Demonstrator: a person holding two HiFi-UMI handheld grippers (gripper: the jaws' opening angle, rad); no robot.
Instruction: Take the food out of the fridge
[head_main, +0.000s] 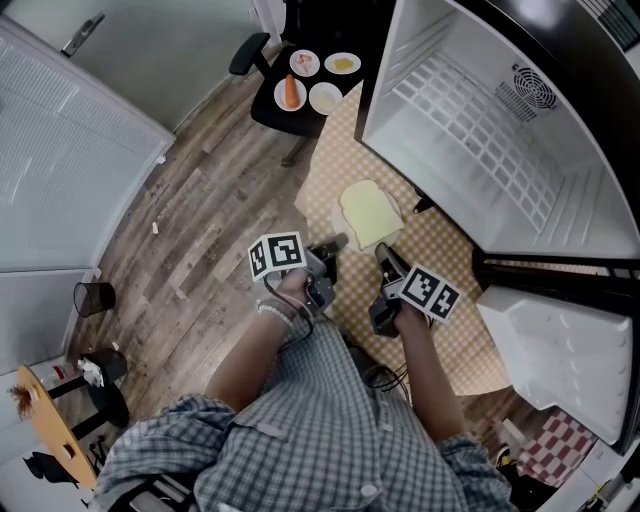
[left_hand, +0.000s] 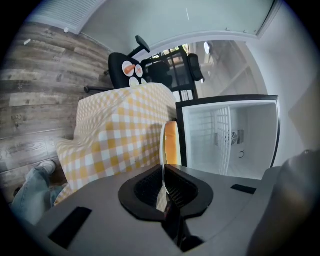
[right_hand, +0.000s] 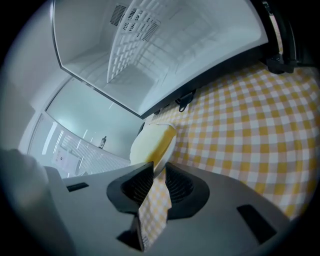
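A white plate (head_main: 338, 216) carrying a pale yellow slice of bread (head_main: 370, 212) hangs over the yellow checked cloth (head_main: 340, 150), in front of the open fridge (head_main: 480, 130). My left gripper (head_main: 335, 245) is shut on the plate's near left rim, and my right gripper (head_main: 384, 252) is shut on its near right rim. In the left gripper view the plate (left_hand: 163, 150) shows edge-on between the closed jaws of the left gripper (left_hand: 163, 182), with the bread (left_hand: 172, 144) beyond. In the right gripper view the right gripper (right_hand: 156, 172) pinches the plate (right_hand: 162, 152) under the bread (right_hand: 150, 142). The fridge's wire shelf is bare.
The fridge door (head_main: 560, 360) stands open at the lower right. A black chair (head_main: 272, 112) at the top holds several small plates of food, one with a carrot (head_main: 291, 91). A small black bin (head_main: 93, 297) stands on the wooden floor (head_main: 200, 200) at left.
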